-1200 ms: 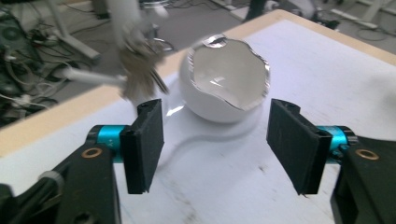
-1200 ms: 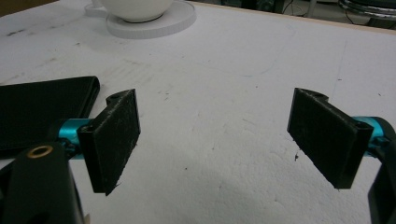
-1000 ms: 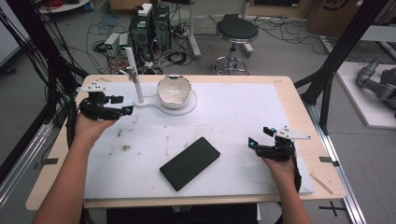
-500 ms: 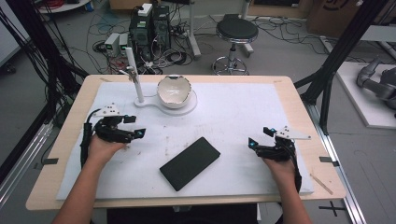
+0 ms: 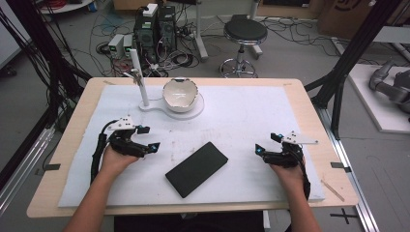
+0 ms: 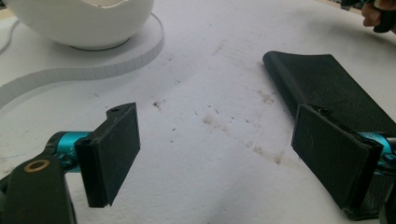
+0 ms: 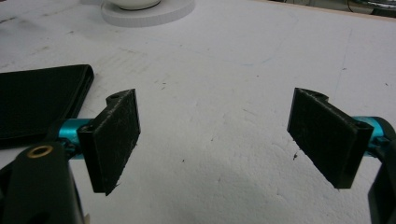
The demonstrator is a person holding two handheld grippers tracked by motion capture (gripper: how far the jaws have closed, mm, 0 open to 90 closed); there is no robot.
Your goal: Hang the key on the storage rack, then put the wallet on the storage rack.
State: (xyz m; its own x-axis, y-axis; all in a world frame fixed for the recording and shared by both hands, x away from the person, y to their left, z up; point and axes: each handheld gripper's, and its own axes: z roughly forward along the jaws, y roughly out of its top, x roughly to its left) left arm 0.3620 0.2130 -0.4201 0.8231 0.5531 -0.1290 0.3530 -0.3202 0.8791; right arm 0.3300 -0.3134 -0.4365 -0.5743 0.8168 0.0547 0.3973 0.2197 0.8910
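Left gripper has dropped from the bowl toward the tabletop's near-left, jaws just widening, empty. Right gripper gapes empty too. Both flank the black case, likely next.

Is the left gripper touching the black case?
Apart. In the high view, bare white mat separates the left gripper from the black case; its jaws, just opening, hold nothing.
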